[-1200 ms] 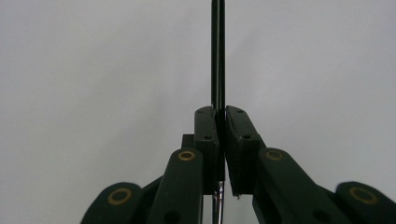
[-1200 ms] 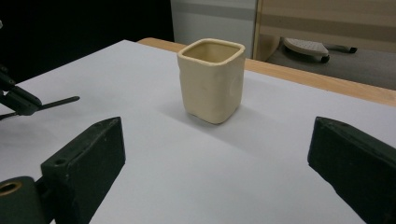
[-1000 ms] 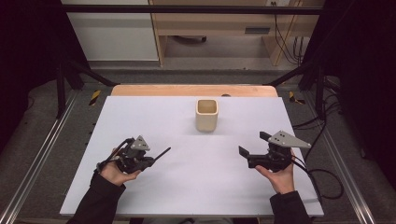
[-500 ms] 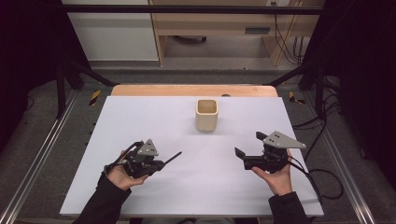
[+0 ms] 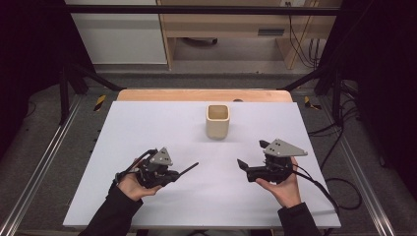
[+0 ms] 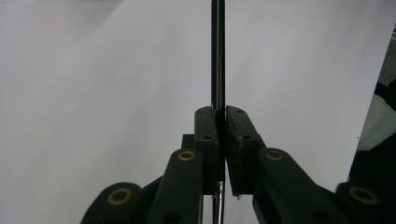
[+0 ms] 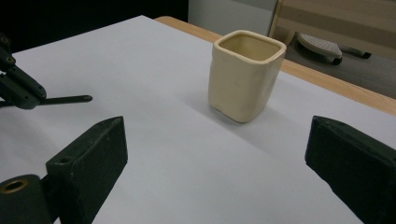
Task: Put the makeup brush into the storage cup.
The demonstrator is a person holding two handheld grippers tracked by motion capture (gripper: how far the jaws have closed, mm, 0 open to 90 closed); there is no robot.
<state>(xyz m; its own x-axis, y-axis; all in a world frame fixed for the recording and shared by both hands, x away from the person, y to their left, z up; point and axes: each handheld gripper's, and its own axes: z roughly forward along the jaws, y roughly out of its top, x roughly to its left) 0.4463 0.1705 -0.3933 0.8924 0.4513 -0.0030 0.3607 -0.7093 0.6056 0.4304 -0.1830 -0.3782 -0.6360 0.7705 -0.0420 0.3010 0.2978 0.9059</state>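
A broad white surface [image 5: 147, 128] filled most of the high view, with a strip of bare wood along its far edge and grey floor around it. On it, near the middle and toward the far side, stood a cream cup [image 5: 217, 121] with a squarish rim, upright and apart from everything else; in the right gripper view the cup [image 7: 244, 74] looked empty and sat ahead of the jaws, well beyond them. Nearer the person, two forearms in dark sleeves came in from the bottom edge. The left hand-held gripper [image 5: 173, 174] lay low over the near left part of the surface, its grey three-cornered plate on top, pointing rightward and a little away from the person. Its jaws were pressed together on a thin black rod [image 5: 188, 168], which stuck out past the tips toward the middle of the surface; in the left gripper view the rod [image 6: 217, 51] ran straight up from between the closed jaws over the white sheet. The right hand-held gripper [image 5: 251, 155] was held over the near right part, cradled in an upturned palm, its jaws spread wide with nothing between them. It pointed leftward, and its own view caught the rod's tip [image 7: 70, 99] at the left edge. The two hand-held grippers were well apart.
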